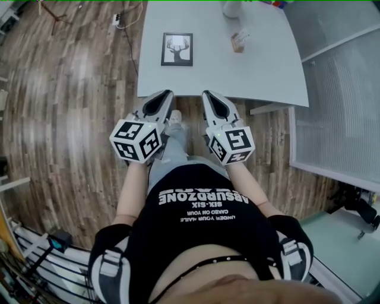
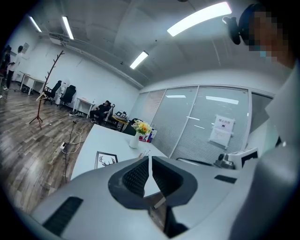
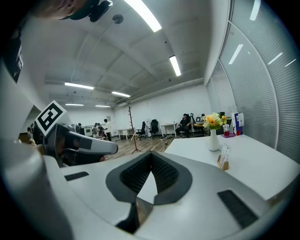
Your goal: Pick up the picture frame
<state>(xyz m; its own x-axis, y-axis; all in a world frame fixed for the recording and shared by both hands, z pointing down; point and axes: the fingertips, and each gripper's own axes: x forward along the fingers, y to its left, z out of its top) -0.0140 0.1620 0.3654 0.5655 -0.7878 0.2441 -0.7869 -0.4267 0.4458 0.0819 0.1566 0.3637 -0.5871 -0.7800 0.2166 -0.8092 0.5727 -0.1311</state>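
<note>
Stage: approach not yet begun, nothing held, both grippers hover short of the table [image 1: 261, 65] edge, over the wooden floor [image 1: 71, 107].
Left gripper [image 1: 167, 94]: jaws pressed together, nothing between them, pointing slightly down toward the table.
Right gripper [image 1: 208, 94]: jaws pressed together too, empty, just beside the left one, at its 3 o'clock.
Picture frame [image 1: 177, 49]: lying flat, face up, on the near-left part of the table; about 12 o'clock from the left gripper, 11 o'clock from the right; well apart from both.
Frame look: thin black border, white print with a deer head; also seen low in the left gripper view [image 2: 107, 160].
Other things: white vase [image 1: 233, 7] with flowers at the far edge, small card holder [image 1: 239, 41] at the frame's 3 o'clock, clear of it.
Handling guess: light, stiff, probably glazed, so breakable and slick on the face; flat on the top, little to bite on.
Where to grip: judged best on one border rail, jaws spread first, one pad slid under the outer edge, the other on top; possibly nudged to the table edge at 6 o'clock for clearance.
Risk: skidding away under a shut or sideways push; cracked glass if pinched mid-face.
</note>
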